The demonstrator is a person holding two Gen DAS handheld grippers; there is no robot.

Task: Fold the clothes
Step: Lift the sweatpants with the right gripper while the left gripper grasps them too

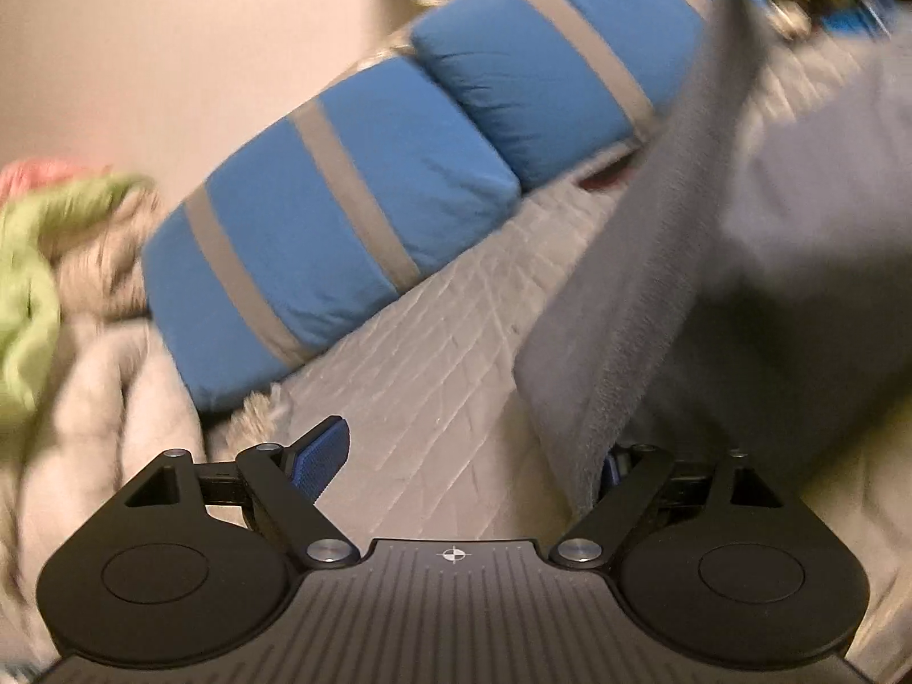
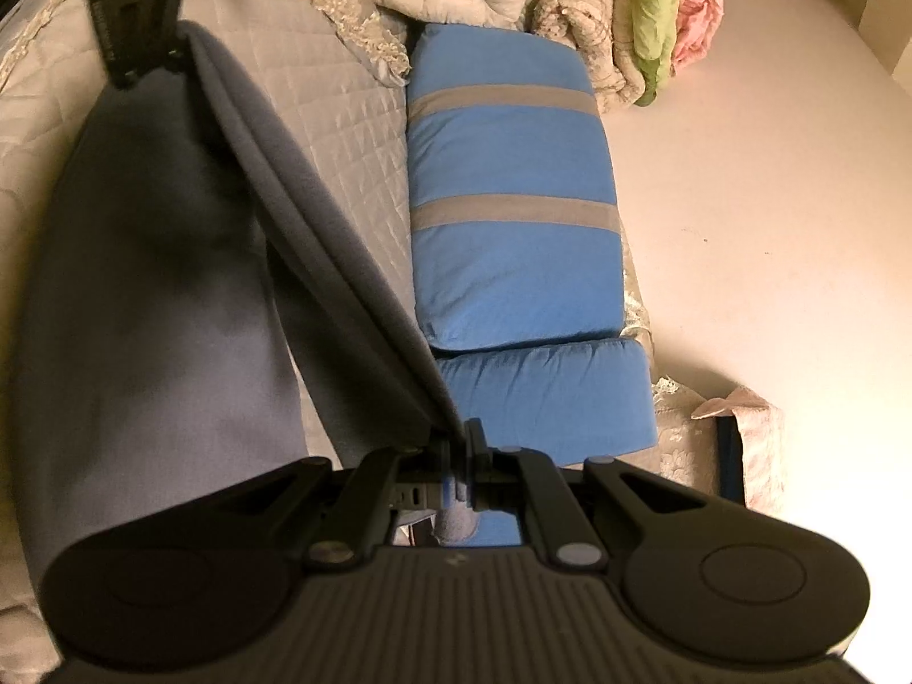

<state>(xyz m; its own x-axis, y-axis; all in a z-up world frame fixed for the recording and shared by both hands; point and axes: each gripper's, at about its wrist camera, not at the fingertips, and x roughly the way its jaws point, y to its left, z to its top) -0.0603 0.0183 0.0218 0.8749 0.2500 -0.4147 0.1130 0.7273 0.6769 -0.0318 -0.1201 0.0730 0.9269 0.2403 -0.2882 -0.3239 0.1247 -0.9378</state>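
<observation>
Above the quilted bedspread (image 2: 347,114), a grey garment (image 2: 171,262) hangs stretched, its upper edge pulled into a taut line that runs from the right gripper (image 2: 456,456) away to the left gripper (image 2: 137,40) at the far end. The right gripper's fingers are pressed together on a corner of that edge, a nub of cloth poking out behind them. In the left wrist view the left gripper (image 1: 473,456) has its fingers spread wide: the blue pad (image 1: 319,456) on one side stands bare, and the other pad is hidden behind the cloth (image 1: 638,285), which drapes past it rather than sitting between the two. From the right wrist view the cloth seems to meet the left tool, but how it is borne there I cannot tell. To fold well from here, I judge the left fingers should close on the edge with a deep bite before any swing, since the fleece looks heavy enough to slip, and both ends should be kept level so the body hangs flat and lands square on the bedspread. Just beyond lie the blue pillows (image 2: 513,199) with grey stripes, and further off a heap of bedding and clothes (image 2: 598,11) against the wall; the drop should stay clear of both.
</observation>
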